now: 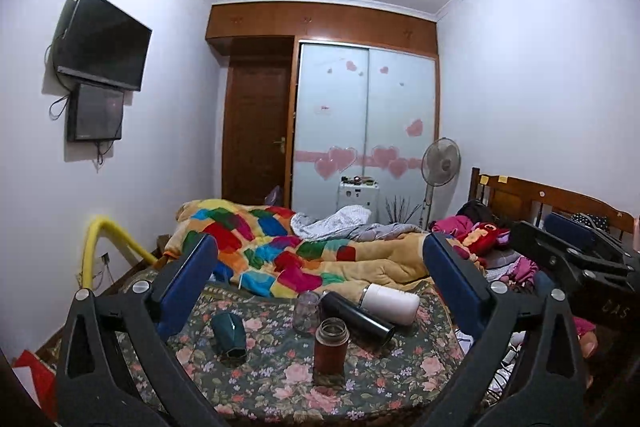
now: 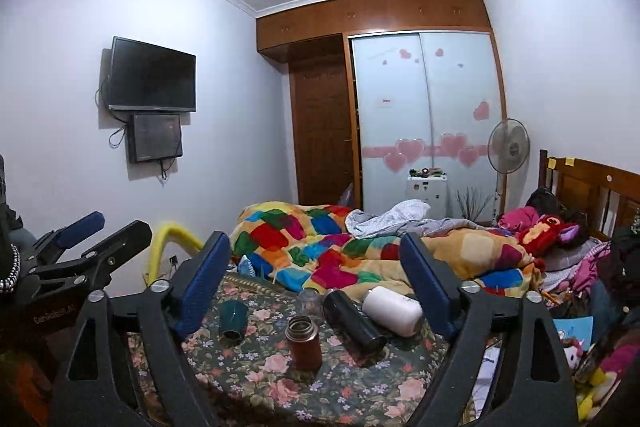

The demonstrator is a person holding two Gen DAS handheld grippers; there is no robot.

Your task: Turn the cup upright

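Dark teal faceted cup (image 1: pixel 228 335) sits mouth-down on the floral bedspread (image 1: pixel 280 379), left of an upright brown steel flask (image 1: pixel 331 346). Left hand-held gripper (image 1: pixel 320 291) and right hand-held gripper (image 2: pixel 316 287) both hover above the bed, jaws spread wide, gripping nothing

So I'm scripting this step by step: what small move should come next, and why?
Probably bring the left gripper forward and down toward the teal cup. That cup sits mouth-down on the floral bedspread, nearest the left fingers. Both grippers are open and holding nothing, well short of the cups. The brown flask already stands upright.
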